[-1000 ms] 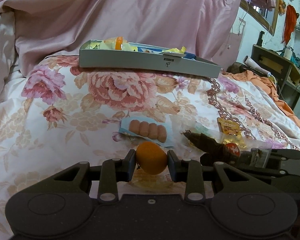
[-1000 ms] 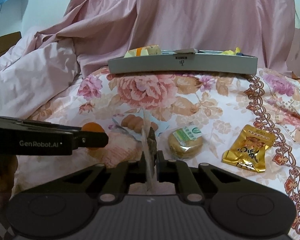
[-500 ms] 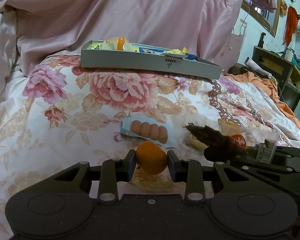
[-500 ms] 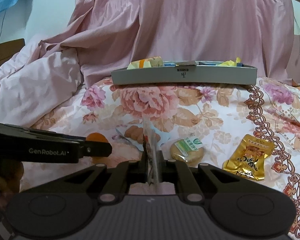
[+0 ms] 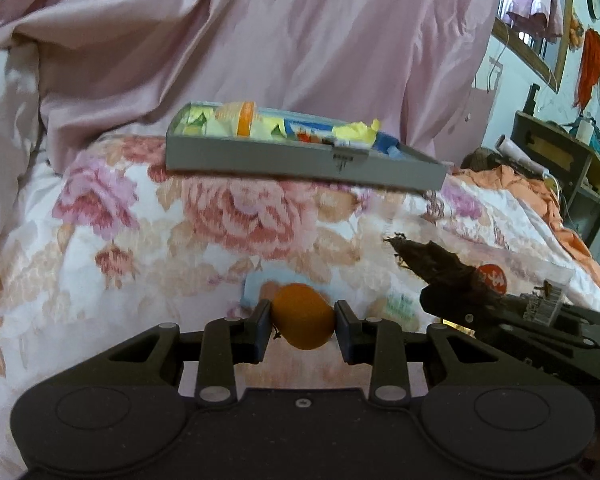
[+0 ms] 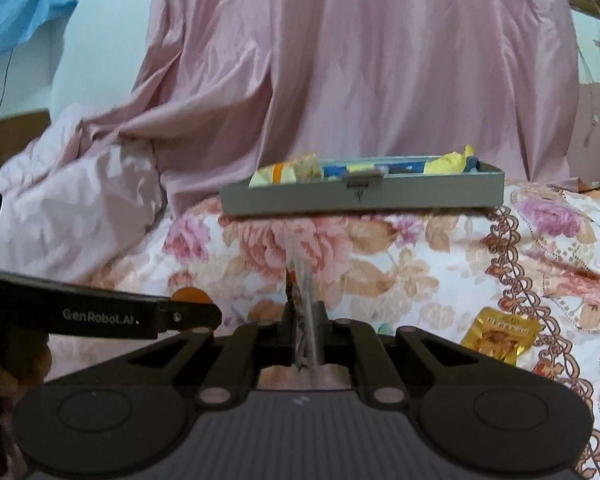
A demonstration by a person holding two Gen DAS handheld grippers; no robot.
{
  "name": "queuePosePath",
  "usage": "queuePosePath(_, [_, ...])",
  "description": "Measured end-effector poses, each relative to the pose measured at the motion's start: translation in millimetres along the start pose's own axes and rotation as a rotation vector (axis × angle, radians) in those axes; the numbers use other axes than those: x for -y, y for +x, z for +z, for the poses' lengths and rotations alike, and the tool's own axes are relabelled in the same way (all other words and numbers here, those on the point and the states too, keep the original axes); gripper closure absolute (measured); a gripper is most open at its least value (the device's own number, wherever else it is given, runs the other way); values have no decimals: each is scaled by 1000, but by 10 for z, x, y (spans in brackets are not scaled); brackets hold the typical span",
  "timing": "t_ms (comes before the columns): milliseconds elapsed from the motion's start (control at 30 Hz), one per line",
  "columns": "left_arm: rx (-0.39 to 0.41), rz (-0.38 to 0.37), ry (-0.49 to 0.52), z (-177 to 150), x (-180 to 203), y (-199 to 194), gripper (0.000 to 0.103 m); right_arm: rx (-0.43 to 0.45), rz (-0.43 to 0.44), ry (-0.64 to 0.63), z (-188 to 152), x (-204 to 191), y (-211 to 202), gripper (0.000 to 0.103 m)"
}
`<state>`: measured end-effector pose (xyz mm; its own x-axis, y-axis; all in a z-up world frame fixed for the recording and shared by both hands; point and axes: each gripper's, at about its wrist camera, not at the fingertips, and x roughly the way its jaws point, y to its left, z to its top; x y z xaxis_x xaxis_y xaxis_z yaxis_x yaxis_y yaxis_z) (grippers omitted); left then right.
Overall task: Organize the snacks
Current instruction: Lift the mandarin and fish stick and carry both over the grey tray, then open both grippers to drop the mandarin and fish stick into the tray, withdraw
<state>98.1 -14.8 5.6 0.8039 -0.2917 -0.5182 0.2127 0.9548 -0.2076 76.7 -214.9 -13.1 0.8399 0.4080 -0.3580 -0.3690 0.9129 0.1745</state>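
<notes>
**A:** What's the left gripper (image 5: 303, 322) got? Looks like a small round orange fruit (image 5: 303, 316) (kumquat or mini mandarin, hard to tell).

**B:** Yep, its two black fingers are clamped on that fruit from both sides, and it's held up off the white bedspread with pink and peach flowers (image 5: 120, 248).

**A:** And the right gripper (image 6: 305, 336)?

**B:** Pinched tight on a clear plastic snack packet with dark brown stuff inside (image 6: 300, 304). From its own camera the packet stands edge-on between the fingers; from the left camera it sticks out sideways, red round label showing.

**A:** Where's everything else?

**B:** The long flat grey tray (image 5: 300, 164) sits further back on the bedspread, in front of the draped pink satin sheet (image 5: 260, 40), already holding yellow, blue and orange wrappers. A shiny gold foil snack pouch (image 6: 500, 336) lies loose on the bedspread off to the right, well apart from the tray.
</notes>
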Motion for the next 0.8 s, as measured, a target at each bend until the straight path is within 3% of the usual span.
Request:
queuePosePath(233, [72, 25, -57, 434, 58, 82, 67, 104, -16, 10, 324, 218, 28, 95])
queuePosePath(500, [120, 50, -72, 964, 259, 366, 68, 212, -66, -49, 794, 495, 387, 94])
queuePosePath(800, [124, 79, -86, 1411, 475, 927, 67, 275, -139, 54, 987, 976, 796, 94])
